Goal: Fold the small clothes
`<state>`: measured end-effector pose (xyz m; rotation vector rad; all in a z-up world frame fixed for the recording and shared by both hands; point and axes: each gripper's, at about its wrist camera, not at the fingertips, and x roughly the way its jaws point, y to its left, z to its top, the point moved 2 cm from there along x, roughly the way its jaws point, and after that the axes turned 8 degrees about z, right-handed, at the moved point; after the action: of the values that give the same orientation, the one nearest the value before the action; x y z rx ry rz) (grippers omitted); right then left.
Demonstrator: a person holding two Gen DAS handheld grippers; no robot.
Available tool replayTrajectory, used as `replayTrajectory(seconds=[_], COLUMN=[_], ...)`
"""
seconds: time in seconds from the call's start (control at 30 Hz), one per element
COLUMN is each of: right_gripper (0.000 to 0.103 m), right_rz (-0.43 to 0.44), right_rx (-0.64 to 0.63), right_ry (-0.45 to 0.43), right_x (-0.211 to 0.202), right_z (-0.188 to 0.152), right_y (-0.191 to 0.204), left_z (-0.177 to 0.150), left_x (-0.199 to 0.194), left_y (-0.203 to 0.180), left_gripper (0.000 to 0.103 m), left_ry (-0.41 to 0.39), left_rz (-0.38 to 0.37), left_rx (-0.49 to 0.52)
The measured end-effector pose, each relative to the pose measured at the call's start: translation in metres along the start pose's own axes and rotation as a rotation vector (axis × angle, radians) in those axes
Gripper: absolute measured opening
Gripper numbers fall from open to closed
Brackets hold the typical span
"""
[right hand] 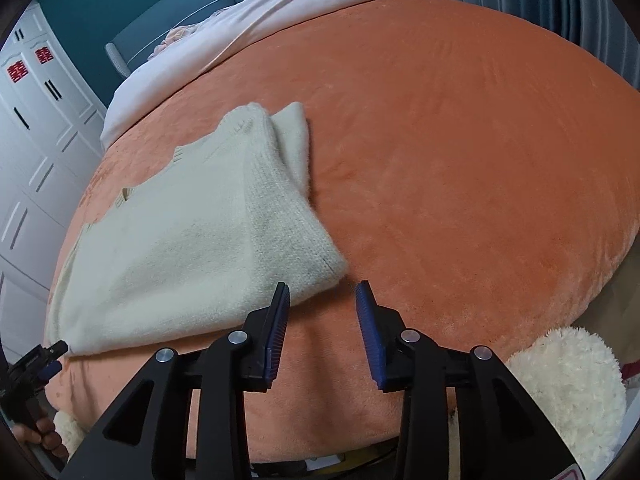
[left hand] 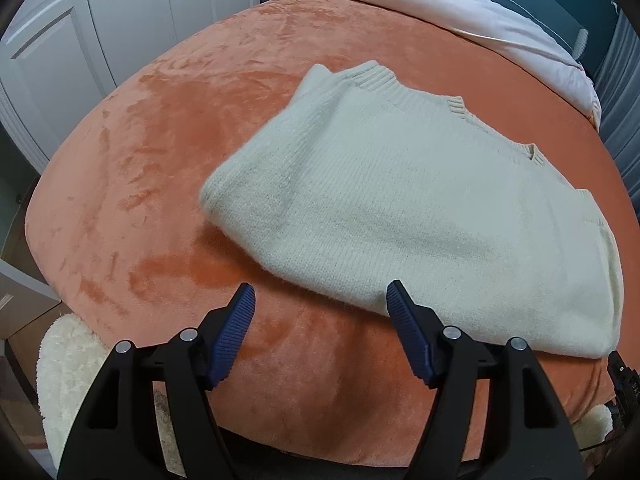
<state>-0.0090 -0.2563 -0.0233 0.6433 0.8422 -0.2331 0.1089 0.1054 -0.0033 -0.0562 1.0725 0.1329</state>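
The bed's orange plush blanket (left hand: pixel 168 152) takes up most of the room in front of me, its far end disappearing under a pale duvet (left hand: pixel 460 4) bunched against the teal headboard (right hand: pixel 168 8), whose top runs out of sight. White wardrobe doors (left hand: pixel 80 32) stand to the side, only partly visible. On the blanket lies the cream knit sweater (left hand: pixel 400 208), folded into a thick bundle with its ribbed neckline toward the duvet; the sleeves are tucked under, so I can't make out how they lie. A fluffy cream cushion (right hand: pixel 568 384) peeks up at the near edge of the bed, mostly cut off. The left gripper (left hand: pixel 321 294) hangs just short of the sweater's near edge, jaws spread wide, holding nothing. The right gripper (right hand: pixel 322 292) sits beside the sweater's near corner, jaws parted more narrowly, also with nothing between them.
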Motion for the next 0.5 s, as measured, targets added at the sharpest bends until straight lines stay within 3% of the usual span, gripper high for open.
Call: replayTrajectory(seconds=[0.23,0.4,0.5], right_gripper=[0.051,0.056,0.061], right_rz=[0.027,0.063,0.110], right_rx=[0.026,0.049,0.093], right_ry=[0.020,0.041,0.039], right_x=[0.011,0.022,0.028], right_z=[-0.001,0.001,0.004], right_y=[-0.004,-0.005,-0.007], left_z=[-0.003,0.001,0.009], left_x=[0.004,0.011,0.016], left_y=[0.009,0.024,0.036], left_gripper=[0.069,0.085,0.090], left_ry=[0.011,0.037,0.025], left_rz=[0.008,-0.109,-0.150], left_rx=[-0.022,-0.145,-0.239])
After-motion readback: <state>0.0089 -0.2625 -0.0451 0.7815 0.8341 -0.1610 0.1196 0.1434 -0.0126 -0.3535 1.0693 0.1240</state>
